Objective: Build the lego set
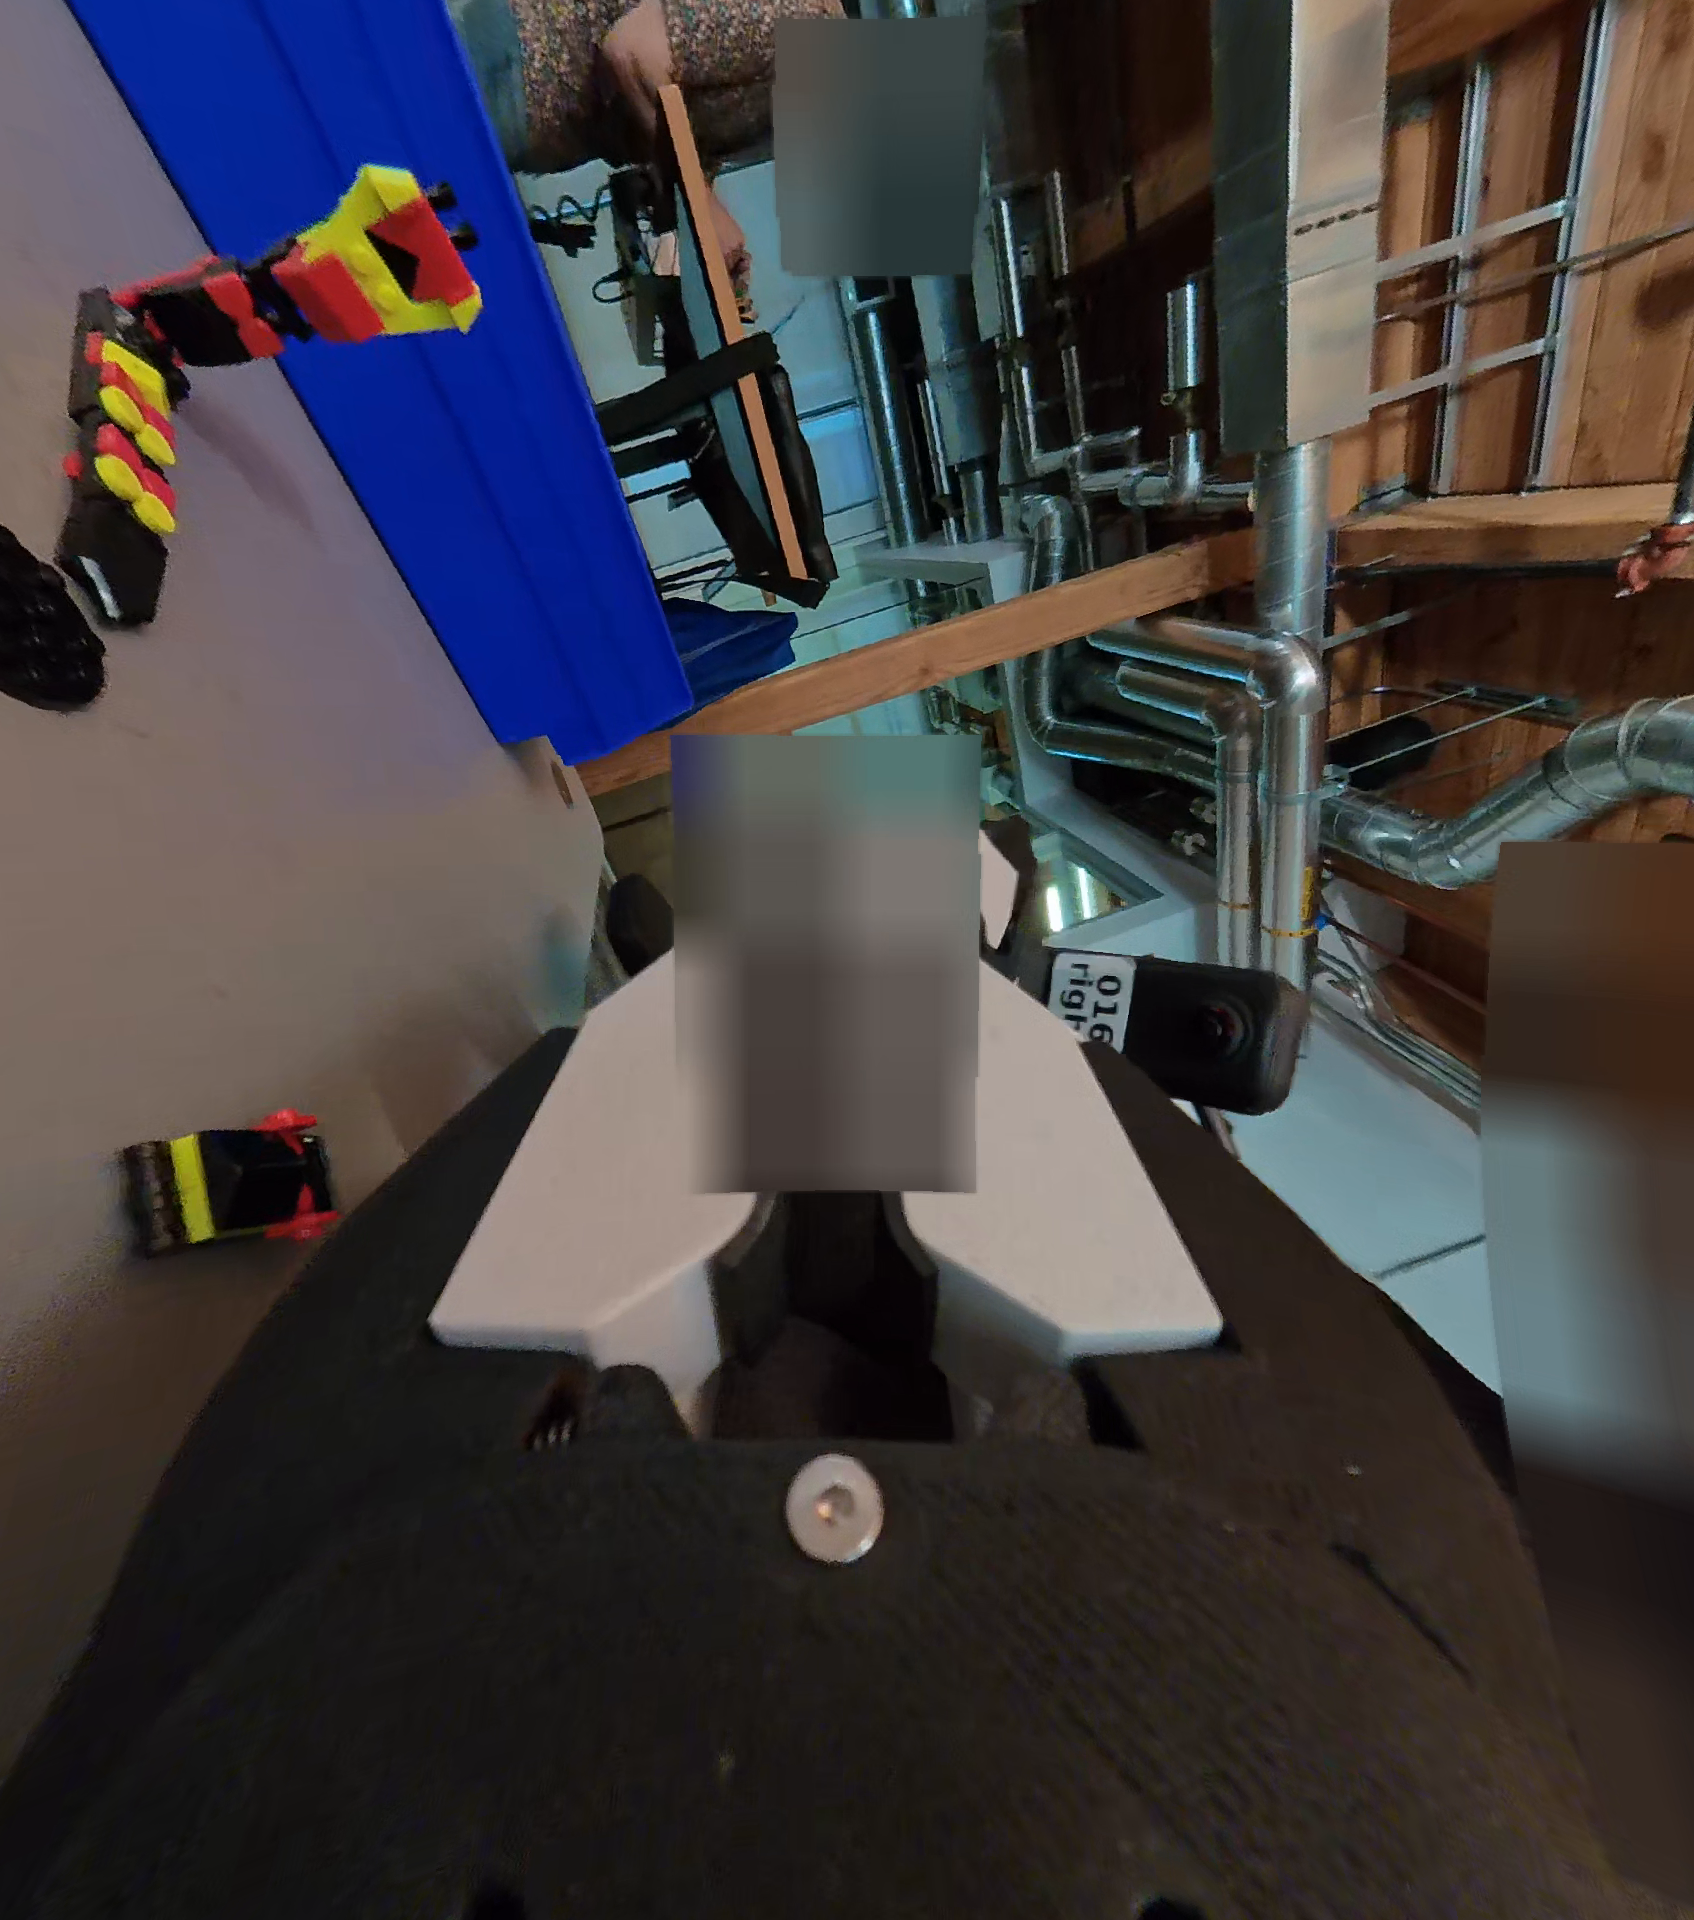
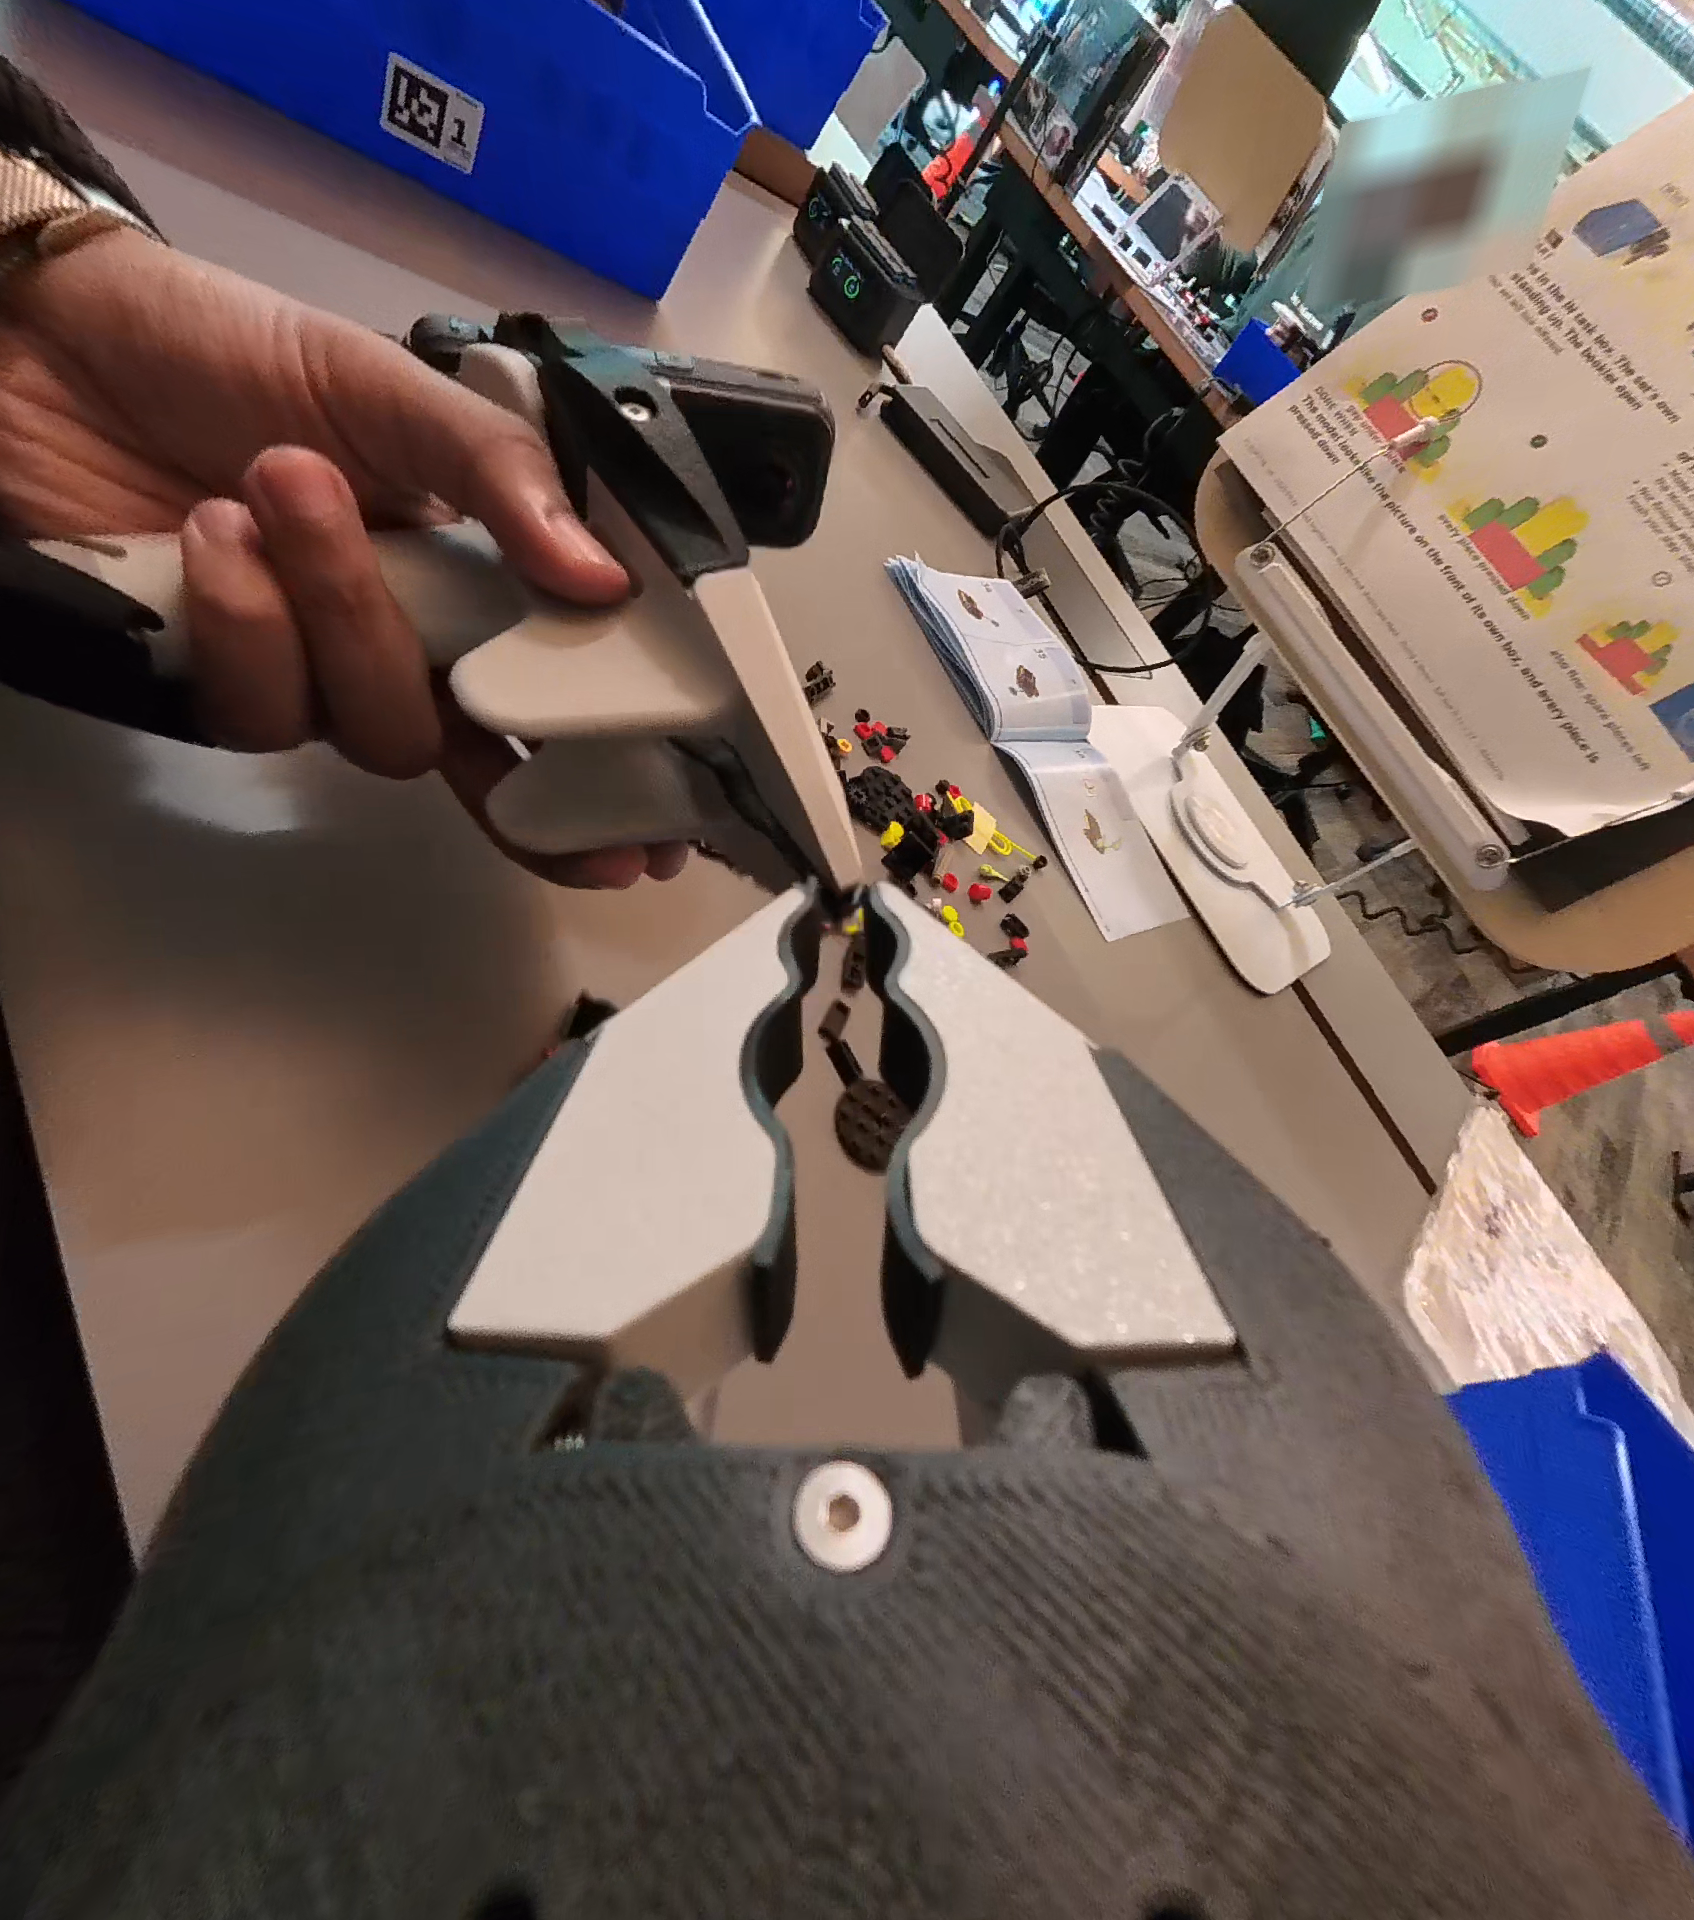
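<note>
My right gripper (image 2: 838, 906) is shut at the tips on a small black and yellow lego piece (image 2: 851, 922), held above the table. My left gripper (image 2: 827, 868), held by a hand (image 2: 230, 468), comes in from the upper left, its fingers together, and its tip meets the same piece. In the left wrist view its white fingers (image 1: 562, 1195) show, but a blurred patch hides the tips. Loose black, red and yellow lego pieces (image 2: 936, 821) lie beyond. A red, yellow and black build (image 1: 303, 291) and a small black and yellow build (image 1: 230, 1184) sit on the table (image 1: 251, 831).
An open instruction booklet (image 2: 1019, 675) lies right of the loose pieces. A black round plate (image 2: 869, 1122) lies below my right fingers. Blue bins (image 2: 531, 114) stand at the back, and another (image 2: 1674, 1558) at the near right. A board with printed sheets (image 2: 1549, 520) stands right of the table. The grippers are tip to tip, or close to it.
</note>
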The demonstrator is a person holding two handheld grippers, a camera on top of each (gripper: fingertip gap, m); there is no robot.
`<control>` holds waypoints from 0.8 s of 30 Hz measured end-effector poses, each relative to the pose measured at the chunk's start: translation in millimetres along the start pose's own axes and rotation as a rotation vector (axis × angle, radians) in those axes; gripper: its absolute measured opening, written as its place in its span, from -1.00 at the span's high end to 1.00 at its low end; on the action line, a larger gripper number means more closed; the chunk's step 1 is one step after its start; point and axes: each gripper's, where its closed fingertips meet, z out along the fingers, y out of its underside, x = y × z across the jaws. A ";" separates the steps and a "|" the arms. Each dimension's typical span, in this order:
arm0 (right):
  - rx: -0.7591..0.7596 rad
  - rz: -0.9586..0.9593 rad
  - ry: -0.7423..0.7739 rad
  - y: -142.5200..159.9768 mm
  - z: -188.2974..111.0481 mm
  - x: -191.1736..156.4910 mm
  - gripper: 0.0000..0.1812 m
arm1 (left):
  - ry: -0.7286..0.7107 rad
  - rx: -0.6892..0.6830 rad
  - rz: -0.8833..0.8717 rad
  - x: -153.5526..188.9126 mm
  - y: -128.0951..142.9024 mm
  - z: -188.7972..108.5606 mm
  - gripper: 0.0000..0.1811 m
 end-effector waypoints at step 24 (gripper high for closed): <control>-0.384 0.327 -0.356 103.3 29.0 -40.4 0.77 | -0.134 0.154 0.147 -24.3 -59.5 -31.6 0.93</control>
